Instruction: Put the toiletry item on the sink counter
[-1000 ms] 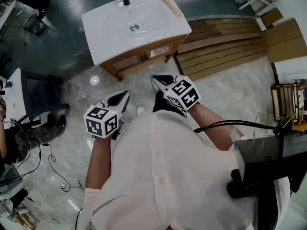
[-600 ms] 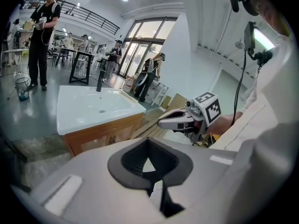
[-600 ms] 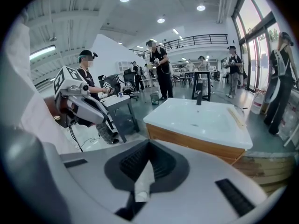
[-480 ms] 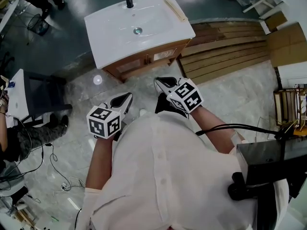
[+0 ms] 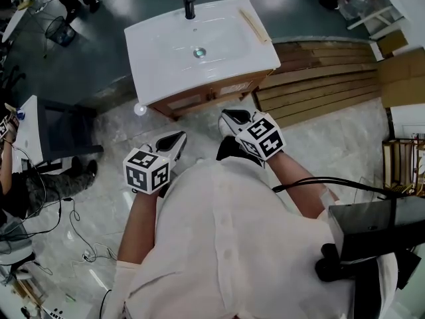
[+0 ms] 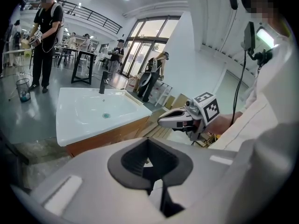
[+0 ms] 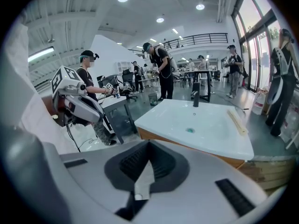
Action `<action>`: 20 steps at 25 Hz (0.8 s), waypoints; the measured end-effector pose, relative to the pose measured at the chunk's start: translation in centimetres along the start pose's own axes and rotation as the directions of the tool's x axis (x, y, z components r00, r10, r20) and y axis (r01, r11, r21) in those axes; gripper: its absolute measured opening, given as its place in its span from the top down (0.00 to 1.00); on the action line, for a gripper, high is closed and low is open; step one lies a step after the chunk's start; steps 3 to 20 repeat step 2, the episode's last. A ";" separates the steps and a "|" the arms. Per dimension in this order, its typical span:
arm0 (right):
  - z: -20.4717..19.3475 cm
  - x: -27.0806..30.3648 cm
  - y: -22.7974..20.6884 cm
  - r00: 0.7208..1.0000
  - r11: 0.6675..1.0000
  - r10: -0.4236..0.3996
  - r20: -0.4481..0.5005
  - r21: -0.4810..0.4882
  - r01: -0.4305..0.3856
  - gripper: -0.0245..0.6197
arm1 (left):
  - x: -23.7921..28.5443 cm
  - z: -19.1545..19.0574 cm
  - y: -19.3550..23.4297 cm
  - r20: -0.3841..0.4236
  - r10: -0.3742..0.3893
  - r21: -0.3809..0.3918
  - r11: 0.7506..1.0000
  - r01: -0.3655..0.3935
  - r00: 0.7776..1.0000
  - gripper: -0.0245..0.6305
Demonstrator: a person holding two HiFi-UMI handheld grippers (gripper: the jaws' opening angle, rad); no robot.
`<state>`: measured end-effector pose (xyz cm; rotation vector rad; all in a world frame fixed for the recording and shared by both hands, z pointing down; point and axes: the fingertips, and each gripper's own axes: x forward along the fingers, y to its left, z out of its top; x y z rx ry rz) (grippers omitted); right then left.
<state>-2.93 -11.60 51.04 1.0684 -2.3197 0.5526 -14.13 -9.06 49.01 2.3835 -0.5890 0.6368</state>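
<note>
A white sink counter (image 5: 166,58) on a wooden cabinet stands ahead of me, with a black faucet (image 5: 189,2) at its back. A long pale stick-like item (image 5: 254,24) lies along the counter's right edge; it also shows in the right gripper view (image 7: 237,120). Both grippers are held close to my body, well short of the counter. My left gripper (image 5: 174,140) is shut with nothing between its jaws (image 6: 149,164). My right gripper (image 5: 232,117) is also shut and holds nothing (image 7: 142,176). Each gripper view shows the other gripper beside it.
Wooden planks (image 5: 319,72) lie on the floor right of the cabinet, with cardboard boxes (image 5: 405,58) beyond. A desk (image 5: 26,131) and a seated person are at the left, with cables (image 5: 73,231) on the floor. Several people stand behind the sink.
The sink counter has shifted right and slightly down in the head view. Both grippers keep their place near my body and stay shut.
</note>
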 end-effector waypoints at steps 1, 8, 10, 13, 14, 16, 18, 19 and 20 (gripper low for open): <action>0.1 0.2 -0.6 1.000 1.000 -0.001 -0.001 0.001 0.001 0.95 | 0.3 0.3 0.3 -0.001 0.002 -0.002 1.000 -0.002 1.000 0.95; 0.3 0.5 -1.2 1.000 1.000 -0.001 -0.001 0.002 0.001 0.95 | 0.7 0.6 0.6 -0.002 0.003 -0.003 1.000 -0.003 1.000 0.95; 0.3 0.5 -1.2 1.000 1.000 -0.001 -0.001 0.002 0.001 0.95 | 0.7 0.6 0.6 -0.002 0.003 -0.003 1.000 -0.003 1.000 0.95; 0.3 0.5 -1.2 1.000 1.000 -0.001 -0.001 0.002 0.001 0.95 | 0.7 0.6 0.6 -0.002 0.003 -0.003 1.000 -0.003 1.000 0.95; 0.3 0.5 -1.2 1.000 1.000 -0.001 -0.001 0.002 0.001 0.95 | 0.7 0.6 0.6 -0.002 0.003 -0.003 1.000 -0.003 1.000 0.95; 0.3 0.5 -1.2 1.000 1.000 -0.001 -0.001 0.002 0.001 0.95 | 0.7 0.6 0.6 -0.002 0.003 -0.003 1.000 -0.003 1.000 0.95; 0.3 0.5 -1.2 1.000 1.000 -0.001 -0.001 0.002 0.001 0.95 | 0.7 0.6 0.6 -0.002 0.003 -0.003 1.000 -0.003 1.000 0.95; 0.3 0.5 -1.2 1.000 1.000 -0.001 -0.001 0.002 0.001 0.95 | 0.7 0.6 0.6 -0.002 0.003 -0.003 1.000 -0.003 1.000 0.95; 0.3 0.5 -1.2 1.000 1.000 -0.001 -0.001 0.002 0.001 0.95 | 0.7 0.6 0.6 -0.002 0.003 -0.003 1.000 -0.003 1.000 0.95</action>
